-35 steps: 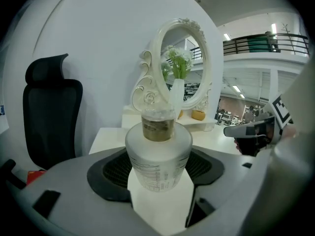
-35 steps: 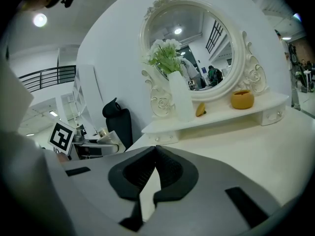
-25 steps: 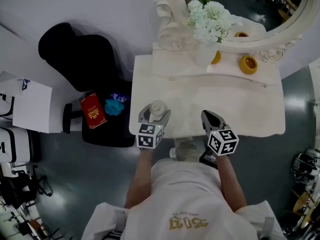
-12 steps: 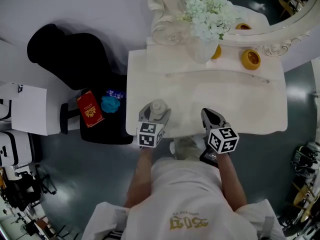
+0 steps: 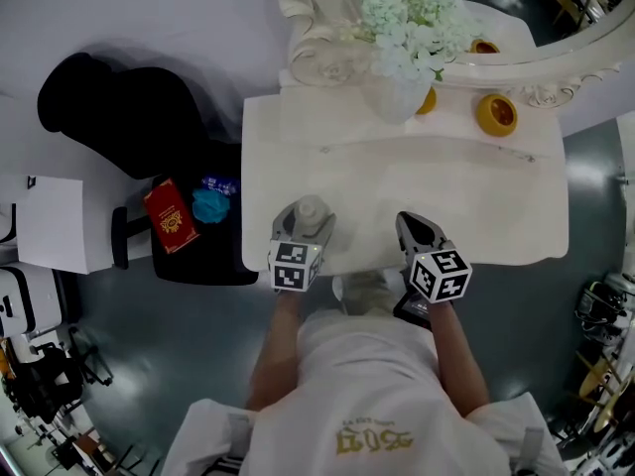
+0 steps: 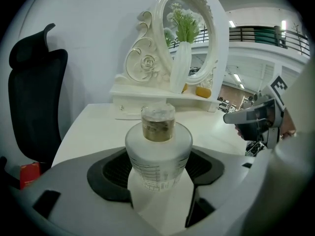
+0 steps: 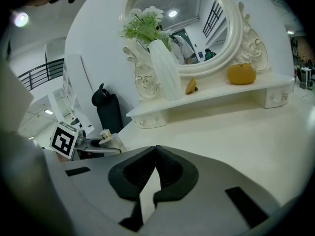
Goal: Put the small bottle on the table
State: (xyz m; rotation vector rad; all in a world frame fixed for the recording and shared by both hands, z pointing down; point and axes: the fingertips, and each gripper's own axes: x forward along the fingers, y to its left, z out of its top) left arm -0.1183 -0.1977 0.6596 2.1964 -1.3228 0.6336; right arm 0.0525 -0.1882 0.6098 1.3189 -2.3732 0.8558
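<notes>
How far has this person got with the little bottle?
Done: the left tongs grip the small bottle. In hand: it is held at the near edge of the table. Left: set it down and let go. The right tongs are shut, empty.

small bottle [image 5: 311,212]: at the table's [image 5: 476,201] front left edge
vase [image 5: 390,100]: at the table's back
chair [image 5: 124,117]: left of table

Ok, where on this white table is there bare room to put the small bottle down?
The flat tabletop is bare from its front edge back to the raised shelf. The widest patch lies ahead of the left tongs, which hold the bottle, and the shut right tongs. Only the shelf is crowded: the vase and an orange pot.
</notes>
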